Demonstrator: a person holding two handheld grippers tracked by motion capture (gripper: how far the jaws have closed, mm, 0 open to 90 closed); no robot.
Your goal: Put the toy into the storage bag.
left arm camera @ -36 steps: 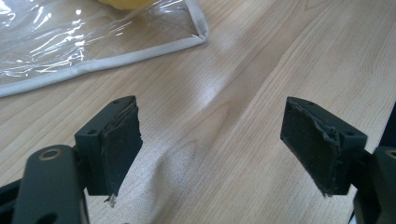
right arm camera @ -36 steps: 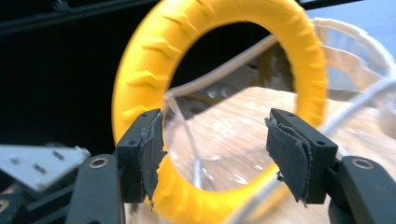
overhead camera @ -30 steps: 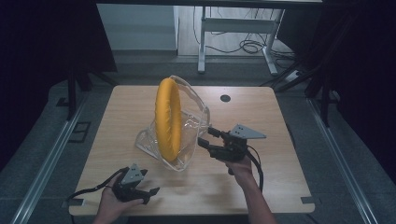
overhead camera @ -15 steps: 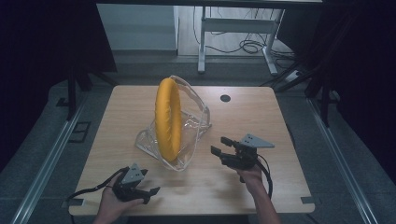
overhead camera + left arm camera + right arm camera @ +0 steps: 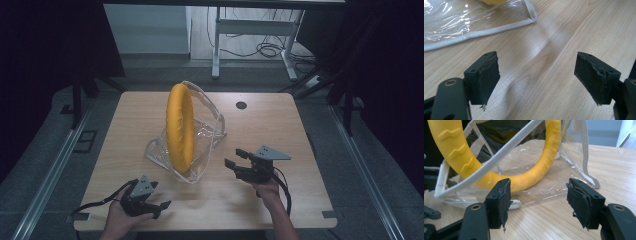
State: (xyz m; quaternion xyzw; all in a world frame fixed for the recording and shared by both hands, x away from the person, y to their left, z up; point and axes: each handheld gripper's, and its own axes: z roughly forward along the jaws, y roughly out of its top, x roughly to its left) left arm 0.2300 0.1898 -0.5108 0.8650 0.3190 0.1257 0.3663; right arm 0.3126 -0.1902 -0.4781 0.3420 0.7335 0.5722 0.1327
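The yellow ring (image 5: 499, 167) stands upright inside the clear bag (image 5: 205, 135), just ahead of the right tool (image 5: 239, 159), whose jaws gape empty. The left tool (image 5: 159, 206) (also released) rests low on the desk (image 5: 280, 125), bag's white-edged corner beyond it. Judging by this, the next step is closing in to grip the bag's rim.

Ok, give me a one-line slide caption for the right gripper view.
Open right gripper facing a yellow ring standing in a clear bag on the wooden table.
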